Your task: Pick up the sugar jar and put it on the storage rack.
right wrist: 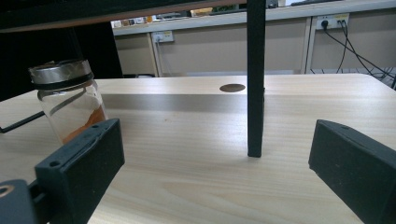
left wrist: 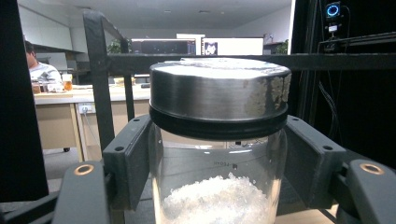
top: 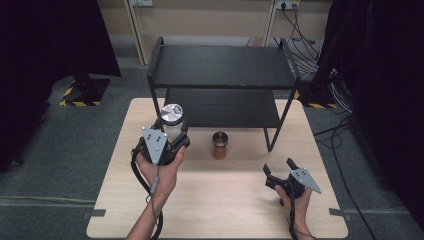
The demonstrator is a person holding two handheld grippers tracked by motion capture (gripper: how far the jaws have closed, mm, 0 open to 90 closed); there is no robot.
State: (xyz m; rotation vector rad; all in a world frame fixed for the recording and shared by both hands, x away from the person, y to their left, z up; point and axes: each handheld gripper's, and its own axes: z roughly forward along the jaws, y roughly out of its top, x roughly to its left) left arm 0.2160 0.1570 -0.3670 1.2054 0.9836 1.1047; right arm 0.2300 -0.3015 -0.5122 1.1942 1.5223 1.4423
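The step in hand looks like a lift-and-place: the left gripper [top: 167,140], left of centre in the high view, has its fingers [left wrist: 133,158] clamped on the glass wall of a jar of white crystals [left wrist: 219,154], just under its brushed metal lid [left wrist: 219,88]. In the left gripper view the jar stands upright between the pads, its bottom third or so holding a heap of coarse white grains, and the black shelf rack [top: 220,65] crosses the frame right behind the lid. The jar sits in front of the rack's left post, apparently held clear of the counter [top: 220,200]. A likely next move is to carry it onto one of the rack's shelves, which calls for keeping it level and clearing the shelf edge with the lid. The right gripper [top: 281,167], at the lower right of the high view, rests with its fingers spread wide and nothing between them. Its own view shows a second jar [right wrist: 70,100] at the left, metal-lidded, with orange-brown powder low inside, standing on the counter near the rack's post [right wrist: 255,79].
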